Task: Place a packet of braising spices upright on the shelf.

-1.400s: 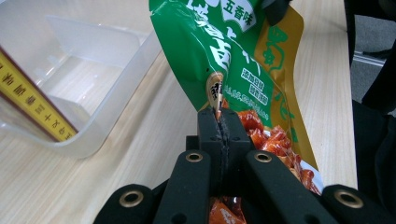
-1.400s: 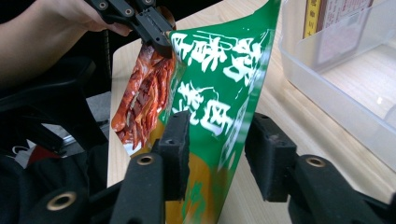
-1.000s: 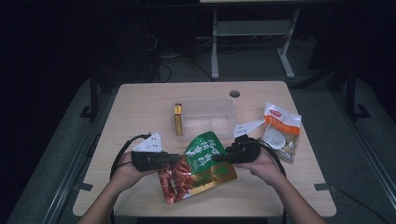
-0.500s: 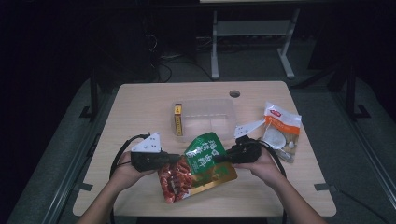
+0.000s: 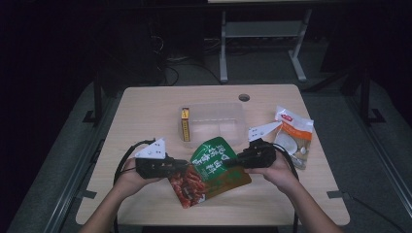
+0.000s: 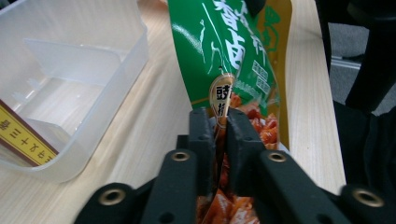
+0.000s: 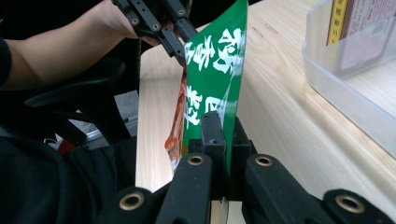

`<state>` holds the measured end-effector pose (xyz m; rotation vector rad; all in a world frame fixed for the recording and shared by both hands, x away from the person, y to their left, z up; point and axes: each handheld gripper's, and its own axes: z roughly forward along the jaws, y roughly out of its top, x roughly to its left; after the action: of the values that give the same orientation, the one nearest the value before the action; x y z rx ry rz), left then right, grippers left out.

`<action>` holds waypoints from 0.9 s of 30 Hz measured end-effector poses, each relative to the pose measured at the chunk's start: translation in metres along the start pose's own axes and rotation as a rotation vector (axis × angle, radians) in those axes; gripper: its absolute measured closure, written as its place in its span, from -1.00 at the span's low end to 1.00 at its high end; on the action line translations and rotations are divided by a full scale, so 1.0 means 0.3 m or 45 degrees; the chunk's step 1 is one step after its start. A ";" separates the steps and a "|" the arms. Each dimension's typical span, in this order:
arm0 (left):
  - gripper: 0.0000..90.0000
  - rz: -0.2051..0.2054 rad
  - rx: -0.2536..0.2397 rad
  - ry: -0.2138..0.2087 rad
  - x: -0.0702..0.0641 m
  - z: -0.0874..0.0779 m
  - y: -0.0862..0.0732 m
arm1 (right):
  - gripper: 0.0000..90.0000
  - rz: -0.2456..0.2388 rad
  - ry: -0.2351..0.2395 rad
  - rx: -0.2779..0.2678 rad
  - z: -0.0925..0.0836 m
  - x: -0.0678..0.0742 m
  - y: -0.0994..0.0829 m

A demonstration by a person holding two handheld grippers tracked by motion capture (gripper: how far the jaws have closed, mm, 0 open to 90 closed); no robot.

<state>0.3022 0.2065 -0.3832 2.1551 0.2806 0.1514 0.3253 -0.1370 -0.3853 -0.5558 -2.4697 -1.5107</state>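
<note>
I hold a green and red snack bag (image 5: 210,171) with both tongs, near the front edge of the counter (image 5: 145,104). My left tongs (image 5: 180,168) are clamped on the bag's left edge, where the red part is. In the left gripper view the two black jaws press tight on the thin edge of the bag (image 6: 233,70). My right tongs (image 5: 232,161) are clamped on the bag's right edge, on the green part. In the right gripper view the bag (image 7: 212,88) stands up on its edge between the jaws, and my other hand (image 7: 116,18) holds the far side. Just behind the bag sits a clear plastic box (image 5: 216,124), open on top. A yellow pack (image 5: 185,124) stands inside the box against its left wall. A white bag (image 5: 291,136) lies by the right edge of the counter, close to my right hand (image 5: 276,170). The back half of the counter is bare wood with a small round hole (image 5: 244,97). The left side of the counter is bare too.
</note>
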 end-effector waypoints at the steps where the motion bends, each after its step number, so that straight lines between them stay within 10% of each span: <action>1: 0.66 -0.011 -0.008 0.011 0.003 -0.005 -0.001 | 1.00 -0.004 0.002 -0.004 -0.003 0.001 0.001; 5: 0.41 -0.124 -0.067 -0.034 0.029 -0.033 -0.006 | 1.00 -0.011 0.005 -0.018 -0.013 0.006 0.006; 10: 0.10 -0.132 -0.048 -0.025 0.025 -0.044 -0.017 | 1.00 -0.014 -0.001 -0.028 -0.021 0.012 0.014; 17: -0.41 -0.173 0.014 0.108 0.012 -0.066 -0.047 | 1.00 -0.053 -0.057 -0.014 -0.056 0.034 0.058; 27: -0.65 -0.241 0.043 0.194 -0.007 -0.069 -0.162 | 1.00 -0.072 -0.117 -0.033 -0.106 0.041 0.126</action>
<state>0.2887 0.2490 -0.4117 2.1405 0.5760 0.2035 0.3288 -0.1471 -0.3355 -0.5772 -2.5583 -1.5744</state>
